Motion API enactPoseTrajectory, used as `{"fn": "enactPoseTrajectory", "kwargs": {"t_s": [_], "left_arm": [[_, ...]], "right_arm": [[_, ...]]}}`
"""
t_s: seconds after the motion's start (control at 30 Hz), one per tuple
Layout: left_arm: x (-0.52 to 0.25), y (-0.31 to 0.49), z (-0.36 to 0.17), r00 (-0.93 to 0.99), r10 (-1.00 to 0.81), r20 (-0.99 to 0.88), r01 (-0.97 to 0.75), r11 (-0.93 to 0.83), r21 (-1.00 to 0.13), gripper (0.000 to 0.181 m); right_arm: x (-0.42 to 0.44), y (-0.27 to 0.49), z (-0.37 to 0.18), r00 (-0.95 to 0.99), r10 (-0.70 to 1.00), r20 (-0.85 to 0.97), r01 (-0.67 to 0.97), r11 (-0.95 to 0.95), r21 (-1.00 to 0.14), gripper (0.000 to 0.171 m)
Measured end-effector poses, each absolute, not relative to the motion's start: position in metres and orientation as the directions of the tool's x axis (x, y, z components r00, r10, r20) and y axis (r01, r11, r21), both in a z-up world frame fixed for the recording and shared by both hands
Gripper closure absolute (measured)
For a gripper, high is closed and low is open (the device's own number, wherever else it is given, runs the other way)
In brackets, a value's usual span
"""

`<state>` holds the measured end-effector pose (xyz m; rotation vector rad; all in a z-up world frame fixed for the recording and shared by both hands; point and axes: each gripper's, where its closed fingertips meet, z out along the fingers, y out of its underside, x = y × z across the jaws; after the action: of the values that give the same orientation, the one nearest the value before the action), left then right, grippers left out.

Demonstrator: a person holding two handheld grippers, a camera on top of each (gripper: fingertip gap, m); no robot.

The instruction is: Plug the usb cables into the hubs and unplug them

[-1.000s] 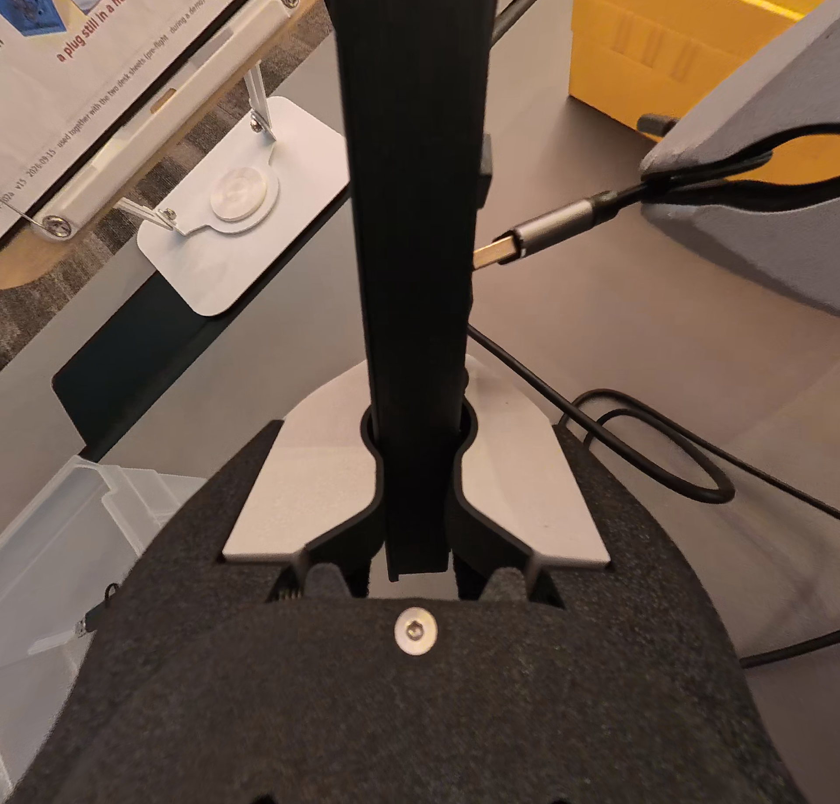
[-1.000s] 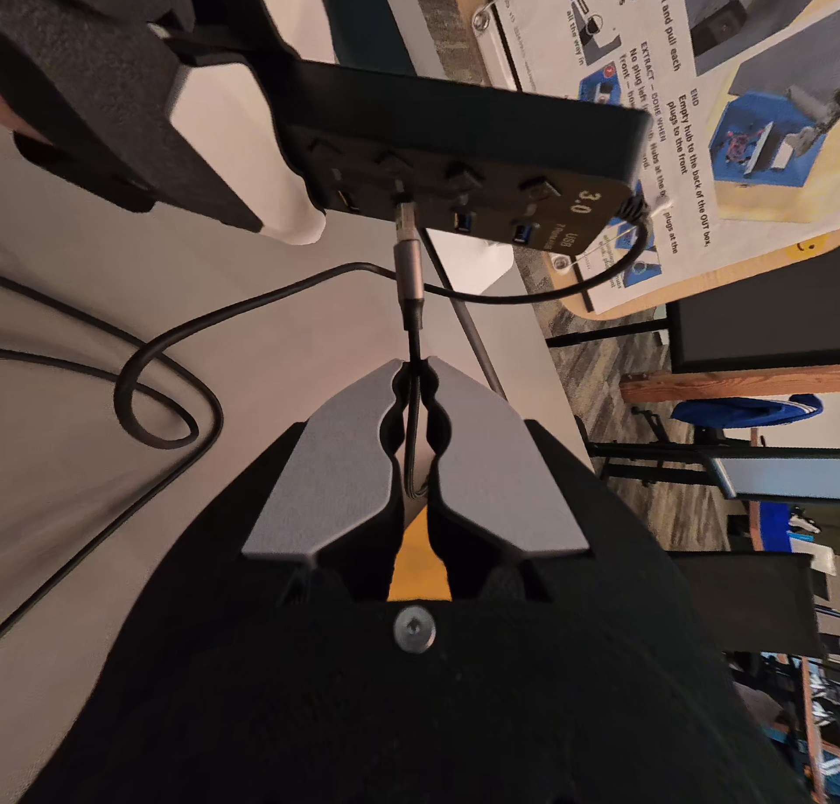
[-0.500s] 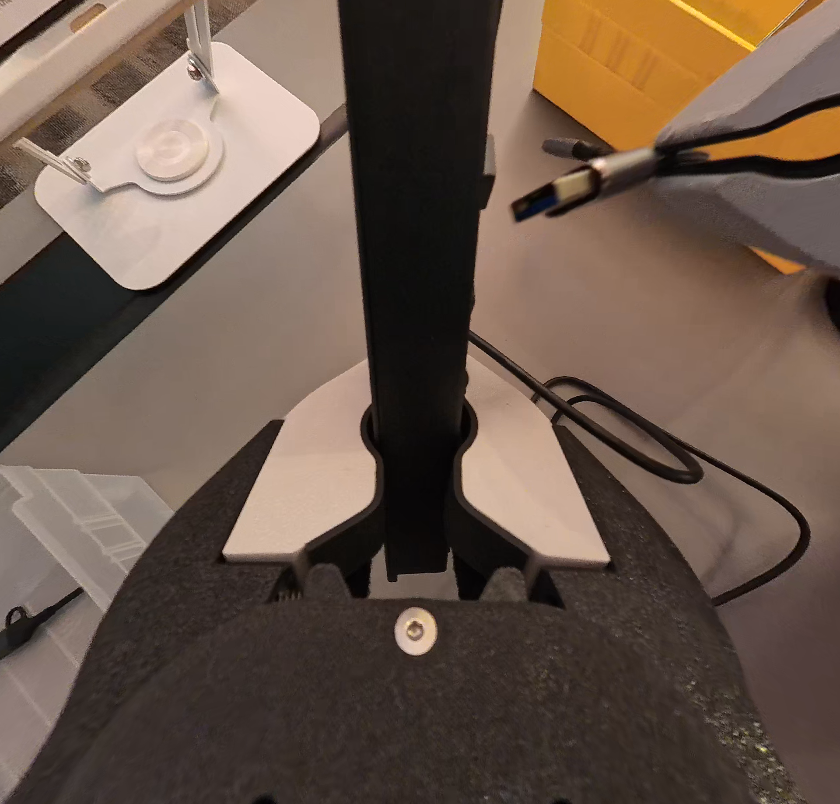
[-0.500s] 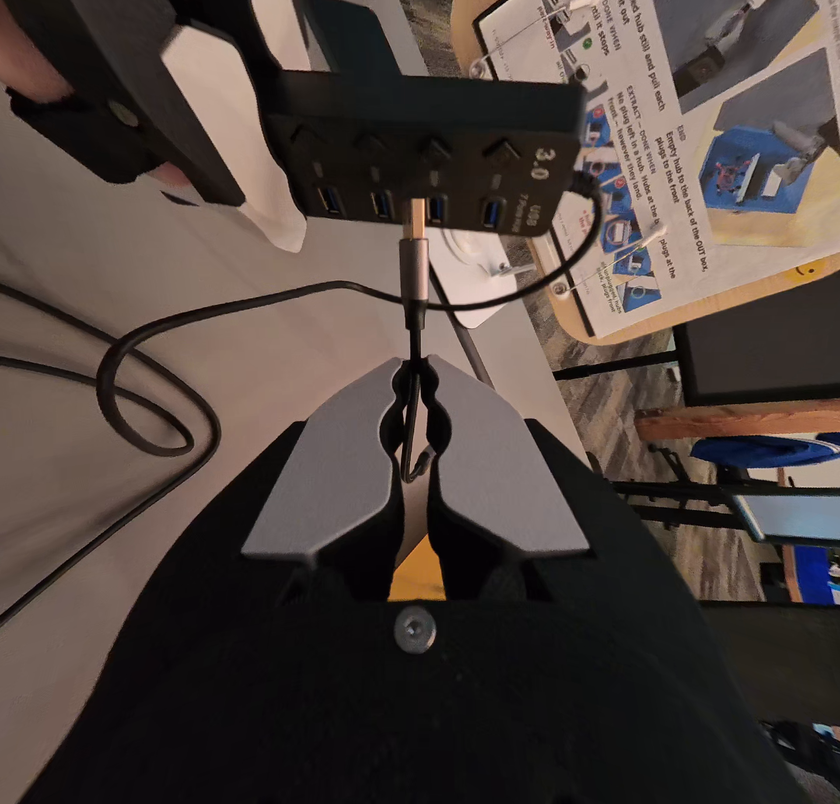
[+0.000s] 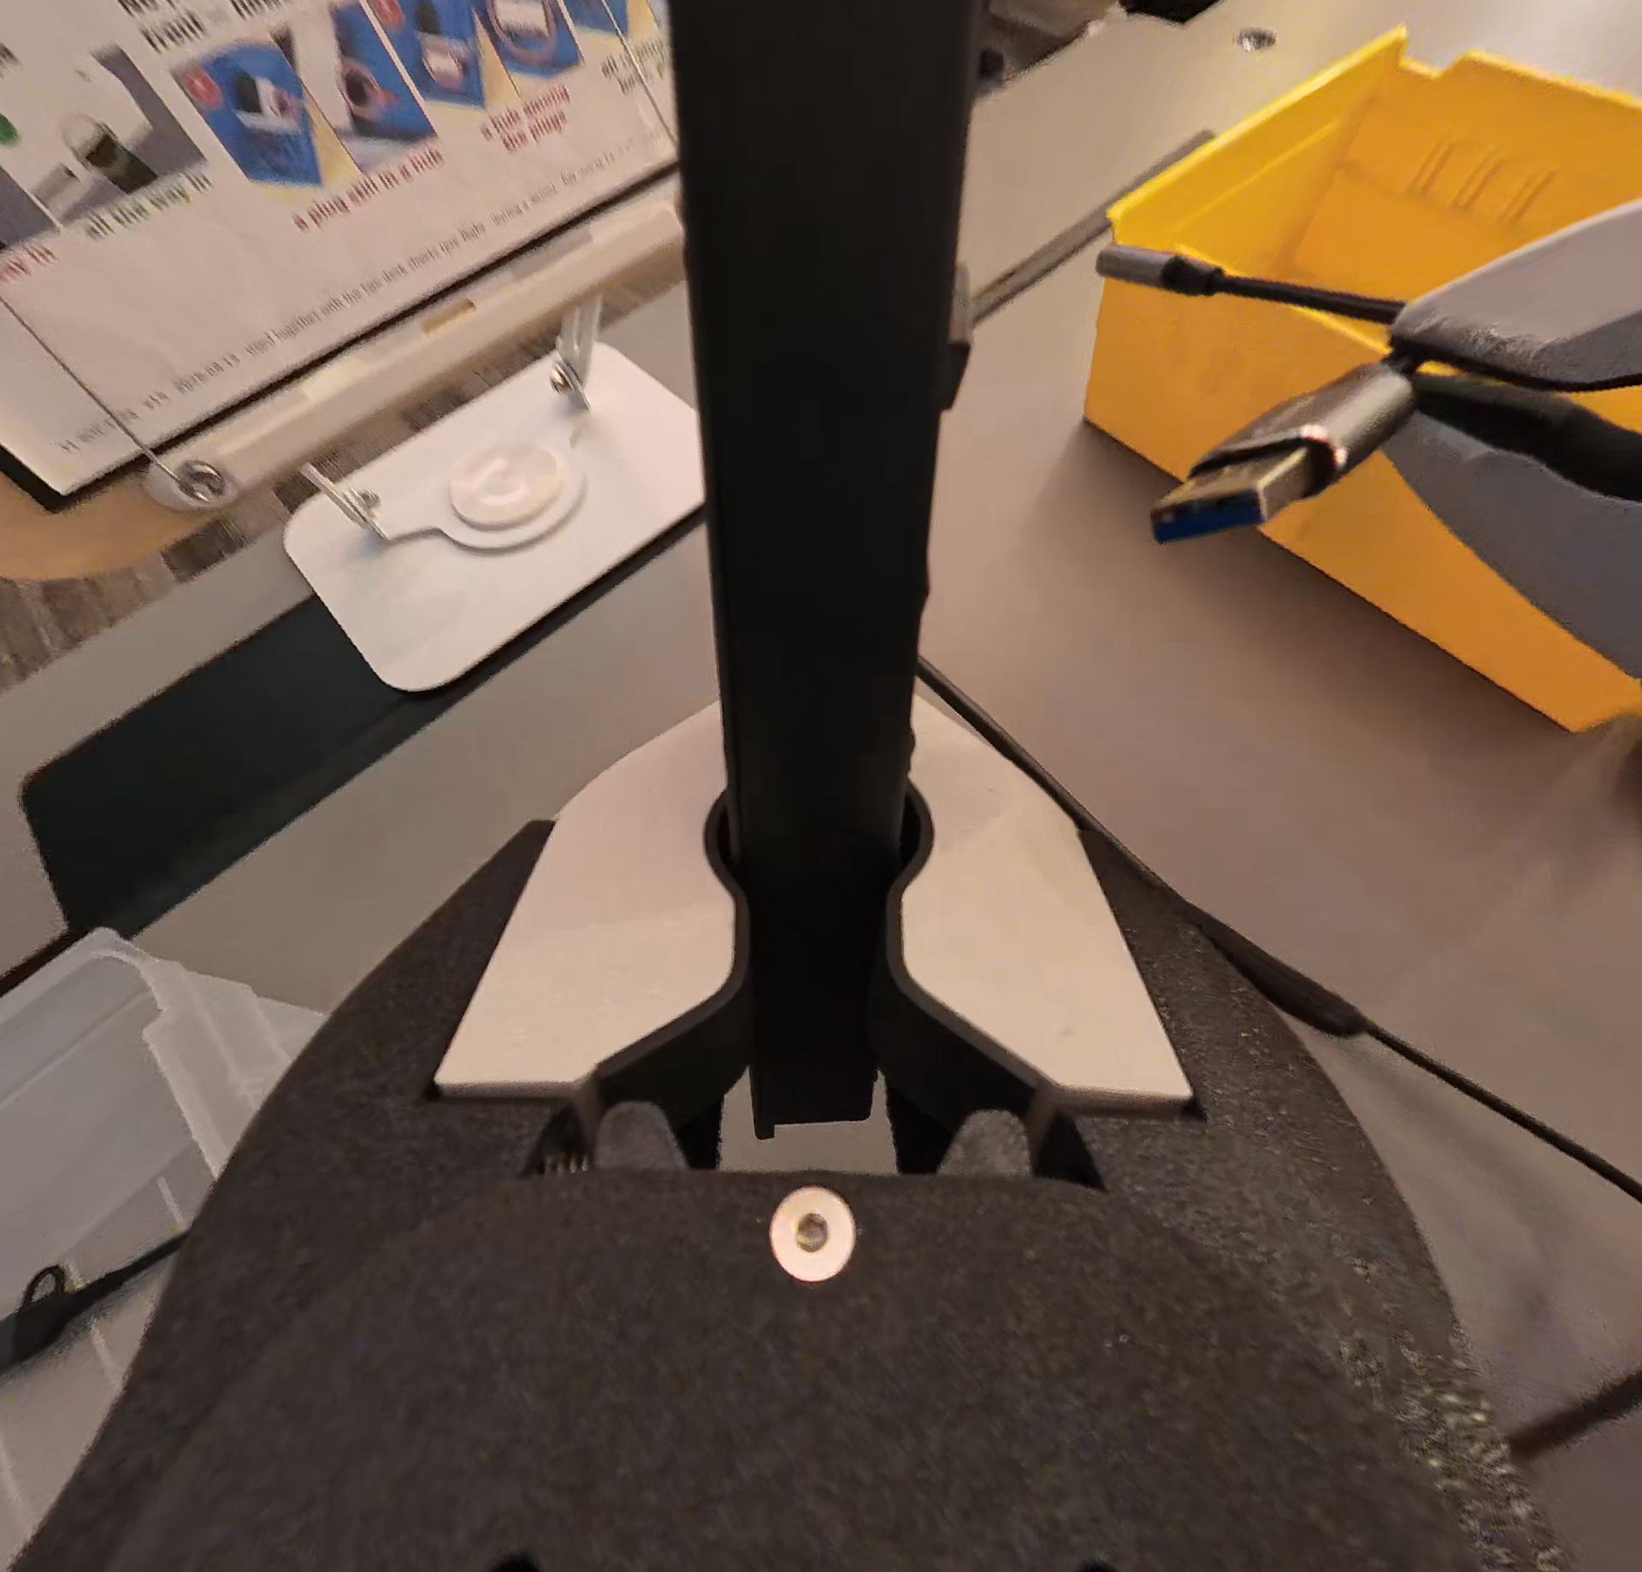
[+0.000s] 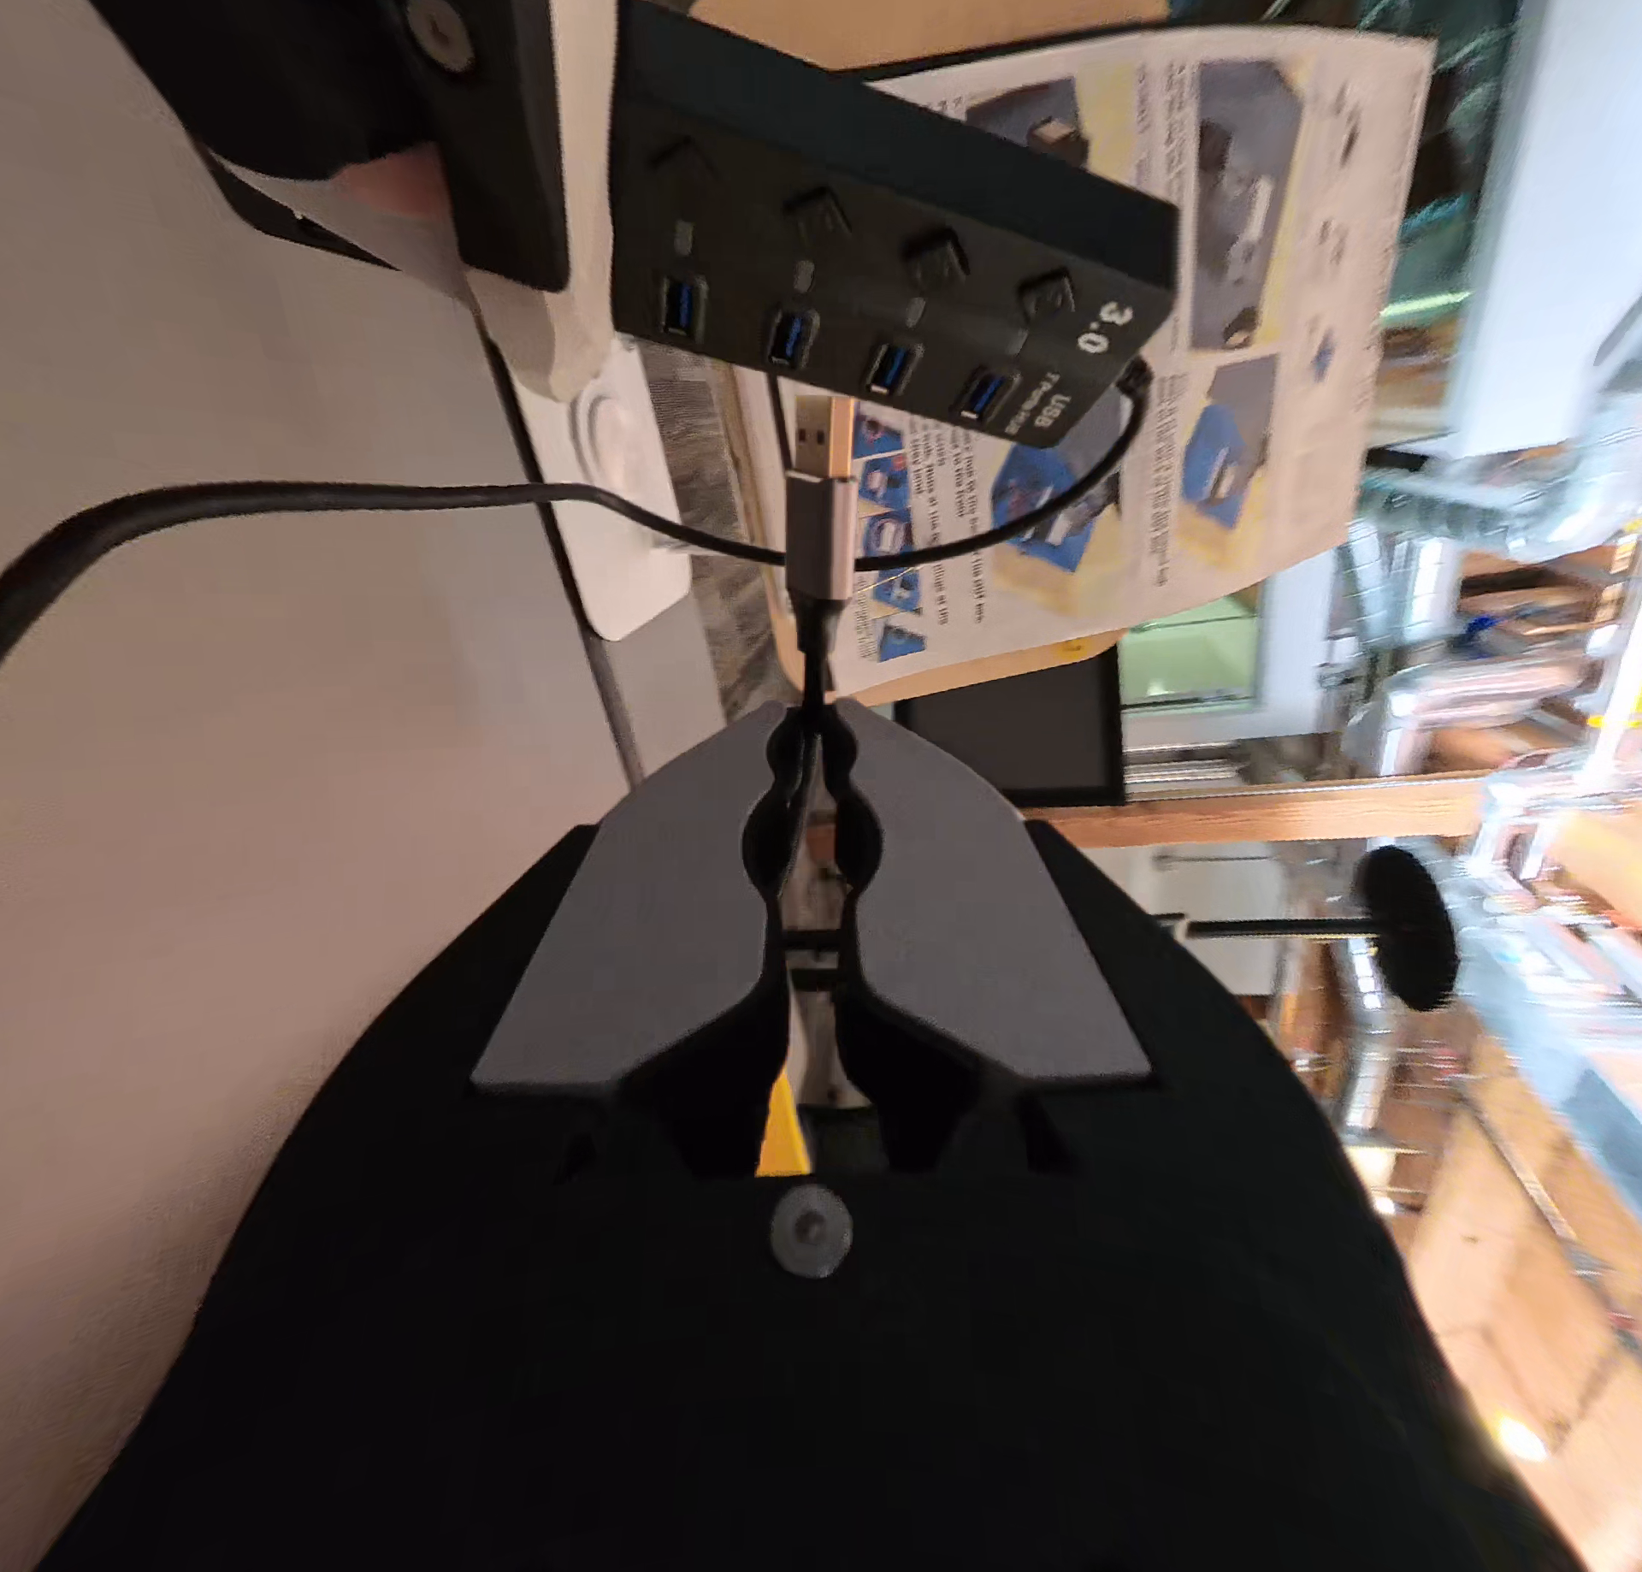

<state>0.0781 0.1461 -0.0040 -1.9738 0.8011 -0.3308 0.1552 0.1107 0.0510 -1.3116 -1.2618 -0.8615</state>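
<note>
My left gripper [image 5: 817,783] is shut on one end of a black USB hub [image 5: 817,374], which stands up along the middle of the left wrist view. In the right wrist view the hub [image 6: 888,223] shows a row of blue ports, all empty, with the left gripper [image 6: 444,108] at its left end. My right gripper [image 6: 813,712] is shut on a black cable just behind its grey USB plug [image 6: 822,499]. The plug hangs free, a short gap below the ports. The left wrist view shows the plug [image 5: 1271,463] and the right gripper [image 5: 1528,392] at the right.
A yellow bin [image 5: 1333,196] stands at the back right on the grey table. A white stand base [image 5: 498,534] carries an instruction sheet [image 5: 267,108] at the back left. A clear plastic box [image 5: 89,1129] lies at the near left. Loose cable [image 6: 355,494] trails over the table. The gap from one gripper's tips to the other's is roughly 11 cm.
The plug was seated in a hub port one second ago. My right gripper has pulled it out and away from the hub. The hub has tilted in the right wrist view.
</note>
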Motion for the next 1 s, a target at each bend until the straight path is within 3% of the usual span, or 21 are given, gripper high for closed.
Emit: {"fn": "enactPoseTrajectory", "kwargs": {"t_s": [0.2, 0.53, 0.8, 1.0], "left_arm": [[0.080, 0.150, 0.009, 0.778, -0.605, -0.169, -0.380, -0.239, -0.894, 0.156], [0.089, 0.141, 0.010, 0.761, -0.634, -0.136, -0.366, -0.248, -0.897, 0.155], [0.076, 0.144, 0.016, 0.764, -0.630, -0.138, -0.369, -0.252, -0.895, 0.155], [0.043, 0.147, 0.037, 0.789, -0.600, -0.132, -0.348, -0.259, -0.901, 0.155]], "right_arm": [[0.158, 0.112, 0.058, 0.079, 0.121, 0.989, 0.989, 0.111, -0.093, 0.166], [0.167, 0.123, 0.061, 0.107, 0.106, 0.989, 0.992, 0.052, -0.113, 0.166], [0.169, 0.122, 0.027, 0.289, 0.294, 0.911, 0.943, 0.080, -0.324, 0.165], [0.148, 0.093, -0.037, 0.433, 0.653, 0.622, 0.810, 0.022, -0.587, 0.166]]}}
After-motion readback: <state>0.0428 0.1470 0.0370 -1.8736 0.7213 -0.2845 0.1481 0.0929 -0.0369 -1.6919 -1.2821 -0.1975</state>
